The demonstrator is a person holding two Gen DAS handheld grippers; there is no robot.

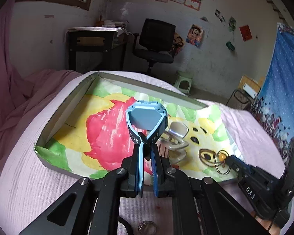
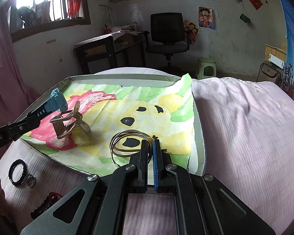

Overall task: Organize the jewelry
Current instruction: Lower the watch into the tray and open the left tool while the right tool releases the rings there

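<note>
The left tongs [image 1: 147, 146] are clamped on the strap of a light blue plastic wristwatch [image 1: 147, 115]; the two strap ends run down between the pads and the watch case stands up above the fingertips, raised over the shallow grey cardboard tray [image 2: 198, 117] that lies on the bed with the pale pink cover [image 2: 245, 127]; the tray is lined with a painted paper sheet in red, yellow and green [image 2: 147, 105]. The right tongs [image 2: 150, 146] are pinched shut on a bunch of thin metal bangles [image 2: 125, 143]; the rings fan out ahead and to the left of the fingertips and rest on the paper near the tray's front edge. Between the two tongs, on the paper, sits a beige translucent claw hair clip [image 2: 68, 123], just below and beside the watch, apart from the bangles. Outside the tray, on the bed cover at the near left, lie a black braided bracelet [image 2: 17, 172] and a small silver ring [image 2: 31, 180] touching it; a dark red and black piece [image 2: 49, 199] lies nearer still, too hidden to identify.
</note>
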